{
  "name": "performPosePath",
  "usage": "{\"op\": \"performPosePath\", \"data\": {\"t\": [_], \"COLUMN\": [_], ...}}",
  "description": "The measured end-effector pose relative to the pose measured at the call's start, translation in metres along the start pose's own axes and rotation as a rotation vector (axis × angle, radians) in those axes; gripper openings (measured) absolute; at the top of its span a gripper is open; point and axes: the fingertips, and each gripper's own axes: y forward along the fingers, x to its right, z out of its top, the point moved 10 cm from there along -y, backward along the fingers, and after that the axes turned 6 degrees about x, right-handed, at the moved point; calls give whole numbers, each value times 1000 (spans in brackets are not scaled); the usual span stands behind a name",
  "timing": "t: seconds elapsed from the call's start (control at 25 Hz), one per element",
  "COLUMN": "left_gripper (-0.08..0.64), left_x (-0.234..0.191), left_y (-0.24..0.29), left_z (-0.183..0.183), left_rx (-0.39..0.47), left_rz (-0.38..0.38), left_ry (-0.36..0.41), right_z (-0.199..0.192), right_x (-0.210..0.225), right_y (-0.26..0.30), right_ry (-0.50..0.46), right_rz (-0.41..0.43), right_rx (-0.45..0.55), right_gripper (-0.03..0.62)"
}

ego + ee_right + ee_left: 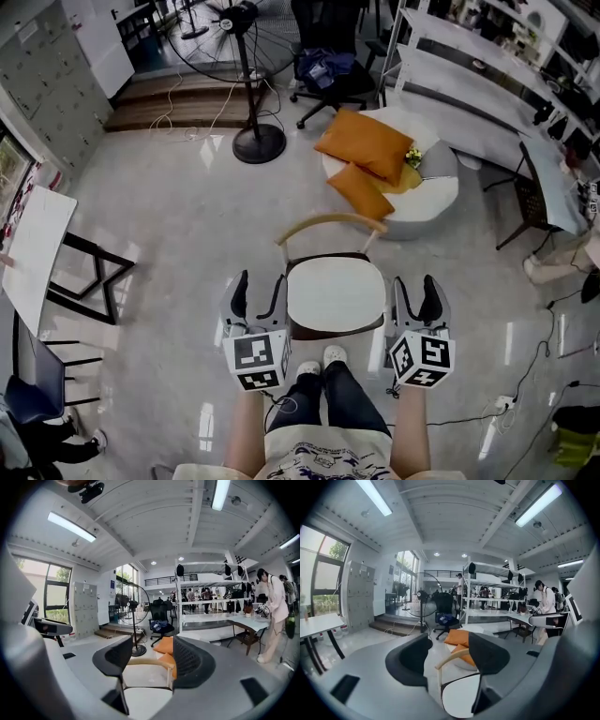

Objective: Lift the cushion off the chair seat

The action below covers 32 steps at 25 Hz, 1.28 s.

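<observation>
A white cushion [336,295] lies flat on the seat of a chair with a curved wooden backrest [328,223], directly in front of me. My left gripper [260,286] hangs just off the seat's left edge, open and empty. My right gripper [413,286] is level with it off the right edge, also open and empty. In the left gripper view the cushion [461,698] shows low between the jaws of the left gripper [450,656], clear of both. The right gripper view has the cushion [143,702] and backrest [145,662] between the spread jaws of the right gripper [150,660].
Behind the chair, a round white pouf [427,202] carries two orange cushions [366,145]. A standing fan's base [258,141] and an office chair [333,75] are farther back. A white folding table [33,253] stands at the left, a long desk [487,84] at the right. My shoes [323,356] touch the chair's front.
</observation>
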Motion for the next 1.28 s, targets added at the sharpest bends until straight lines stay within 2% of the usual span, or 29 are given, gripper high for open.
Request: {"op": "performPosePath", "data": {"t": [0.16,0.32,0.48,0.88,1.04,1.28], "left_gripper": [267,267,267,267,266,267], "left_x": [3,7,1,3,9,19], "left_y": [21,64,86,164,190,220], "left_z": [-28,-57,-90,-200,-244,-313], "left_rx": [-64,-115,-212,-436,-475,-587], "left_rz": [3,0,22,39,57,52], "left_ry": [-22,-38,-51,-111,-155,-148], "right_z": [-28,-59,-99,-197,-233,-291], "right_x": [13,34,44,69,78,93], "right_y": [22,64,86,148,169,190], "right_ry": [0,-27,-49,-52,-57,-70], "right_rz": [6,14,39,65,87,105], "right_rx": [-55,-104,-214,-392,-445,-535], "right_gripper": [273,276,290,290,284,284]}}
